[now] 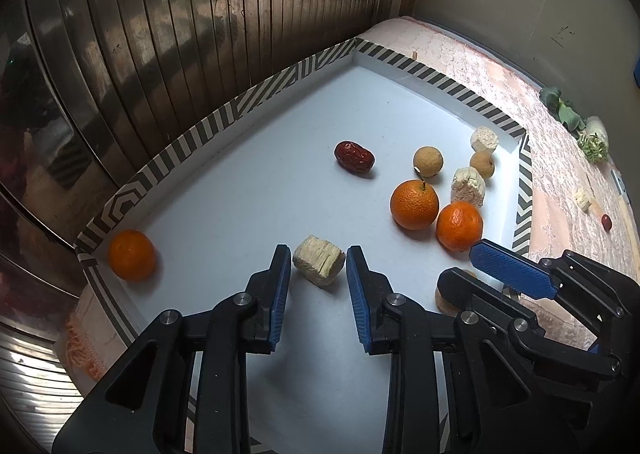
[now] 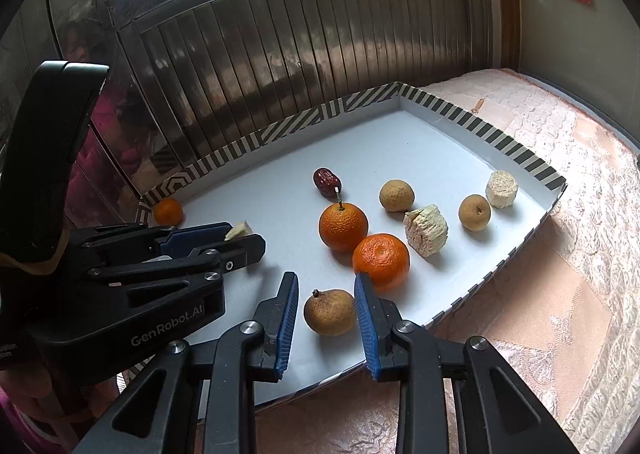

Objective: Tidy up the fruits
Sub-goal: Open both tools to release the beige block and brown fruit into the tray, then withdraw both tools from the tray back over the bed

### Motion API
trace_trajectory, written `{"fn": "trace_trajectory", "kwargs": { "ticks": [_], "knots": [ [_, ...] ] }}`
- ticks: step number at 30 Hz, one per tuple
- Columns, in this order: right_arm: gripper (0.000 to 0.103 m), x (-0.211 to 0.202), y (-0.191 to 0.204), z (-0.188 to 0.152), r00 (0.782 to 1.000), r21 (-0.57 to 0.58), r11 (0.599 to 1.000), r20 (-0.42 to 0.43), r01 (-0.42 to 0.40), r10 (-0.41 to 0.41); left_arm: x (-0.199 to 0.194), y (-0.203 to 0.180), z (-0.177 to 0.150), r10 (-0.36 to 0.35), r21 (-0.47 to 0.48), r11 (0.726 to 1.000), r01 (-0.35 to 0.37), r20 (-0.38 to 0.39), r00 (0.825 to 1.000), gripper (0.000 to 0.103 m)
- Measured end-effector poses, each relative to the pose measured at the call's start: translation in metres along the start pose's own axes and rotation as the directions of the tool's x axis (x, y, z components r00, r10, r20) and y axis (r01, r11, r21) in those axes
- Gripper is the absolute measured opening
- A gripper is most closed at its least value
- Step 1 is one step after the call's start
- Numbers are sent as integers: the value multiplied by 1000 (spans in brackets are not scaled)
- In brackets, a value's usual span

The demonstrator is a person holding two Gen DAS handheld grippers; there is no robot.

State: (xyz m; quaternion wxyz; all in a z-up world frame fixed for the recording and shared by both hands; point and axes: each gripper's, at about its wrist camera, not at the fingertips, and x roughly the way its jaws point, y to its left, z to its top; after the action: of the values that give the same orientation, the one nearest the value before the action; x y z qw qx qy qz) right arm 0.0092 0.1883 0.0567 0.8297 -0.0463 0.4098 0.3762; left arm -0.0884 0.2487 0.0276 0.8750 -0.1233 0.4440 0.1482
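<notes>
**Straddling two pieces on the white tray**

Filling most of both views is a shallow white cardboard tray (image 1: 280, 189) with a black-and-white striped rim, lying on a pink quilted cover (image 2: 568, 181) in front of a ribbed metal door (image 1: 180, 33).

At the bottom centre of the left wrist view, the left gripper (image 1: 318, 274) stands released, its blue-padded jaws spread to either side of a pale, fibrous cream-coloured block (image 1: 319, 265) on the tray floor; whether the pads touch it cannot be told. At the bottom centre of the right wrist view, the right gripper (image 2: 326, 308) is likewise released, jaws apart around a brownish-tan round longan (image 2: 329, 312) near the tray's near edge, with gaps visible on both sides.

Right of centre in the left view, two bright orange mandarins sit just beside each other: a stemmed one (image 1: 414, 204) and a smooth one (image 1: 459, 226). A third orange mandarin (image 1: 131, 255) rests alone in the tray's corner at the left of the frame. A wrinkled dark red jujube (image 1: 354, 157) lies near the frame's middle. Toward the right rim lie two more tan longans (image 1: 427, 161) (image 1: 481, 163) and two further cream blocks, one large (image 1: 468, 185) and one small (image 1: 484, 139).
</notes>
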Motion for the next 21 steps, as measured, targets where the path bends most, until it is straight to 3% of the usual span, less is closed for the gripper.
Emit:
{"fn": "trace_trajectory", "kwargs": {
  "ticks": [5,12,21],
  "knots": [
    [28,-9,-1,-1,1000,12,1000,28,-5,4,-4,0,0,-6,0,1000,6,18,1000,44],
    [28,-24,-7,-3,998,35,999,65,0,-2,-14,-3,1,-28,6,1000,28,41,999,45],
    [28,-49,-33,-10,994,96,994,97,50,-59,-29,-38,7,-43,62,997,37,98,994,45]
  ]
}}
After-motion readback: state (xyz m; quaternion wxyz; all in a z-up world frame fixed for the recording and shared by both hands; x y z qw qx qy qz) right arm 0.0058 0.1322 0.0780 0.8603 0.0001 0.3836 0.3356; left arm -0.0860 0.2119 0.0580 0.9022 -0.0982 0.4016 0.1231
